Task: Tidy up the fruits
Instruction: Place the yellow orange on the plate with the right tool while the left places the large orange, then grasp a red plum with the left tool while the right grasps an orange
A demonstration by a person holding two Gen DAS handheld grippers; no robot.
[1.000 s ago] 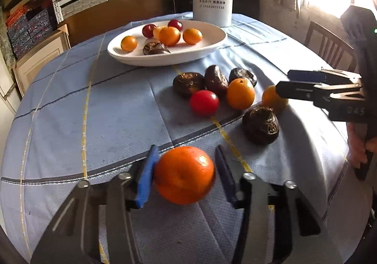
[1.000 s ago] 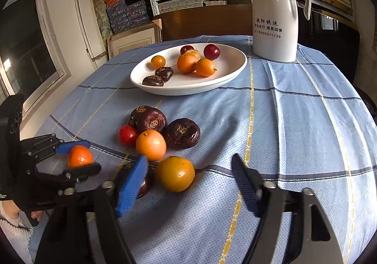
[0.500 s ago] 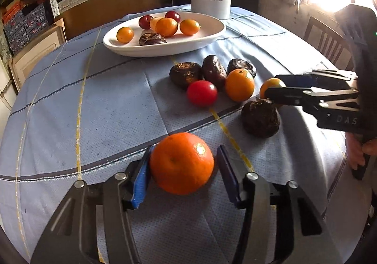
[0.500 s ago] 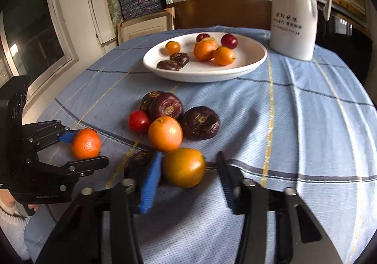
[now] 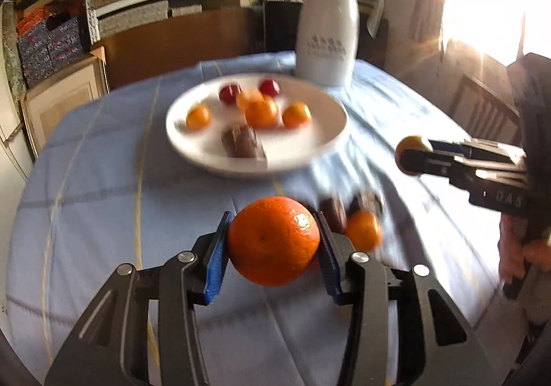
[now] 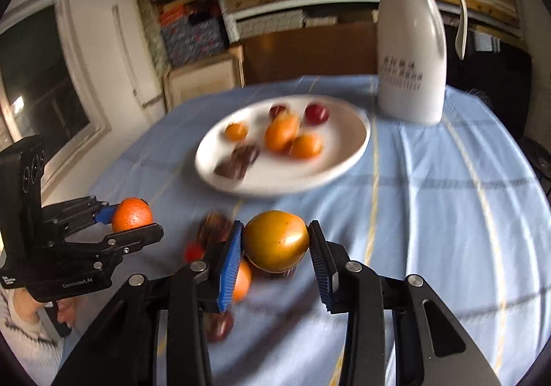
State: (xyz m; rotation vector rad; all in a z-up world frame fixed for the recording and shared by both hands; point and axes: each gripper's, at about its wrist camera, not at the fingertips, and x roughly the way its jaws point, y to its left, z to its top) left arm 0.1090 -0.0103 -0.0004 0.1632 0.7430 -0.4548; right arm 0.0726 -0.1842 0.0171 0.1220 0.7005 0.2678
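My left gripper (image 5: 272,218) has a bright orange (image 5: 273,241) between its blue pads, lifted off the blue tablecloth; its jaws are closing and the pads press on the fruit. My right gripper (image 6: 275,225) is shut on a yellow-orange fruit (image 6: 275,241), also raised above the cloth. Each gripper appears in the other's view: the right gripper (image 5: 413,158) at the right, the left gripper (image 6: 137,220) at the left. Ahead stands a white plate (image 6: 310,176) with several orange, red and dark fruits. Loose fruits (image 5: 363,231) lie on the cloth below, blurred.
A tall white jug (image 6: 409,62) stands behind the plate on the right. Shelves of boxes fill the wall beyond the round table. A wooden chair (image 5: 482,110) stands at the far right edge. A person's hand (image 5: 516,248) grips the right tool.
Both grippers have closed on their fruits and lifted them off the cloth, moving toward the plate. The views now tilt higher and are blurred.
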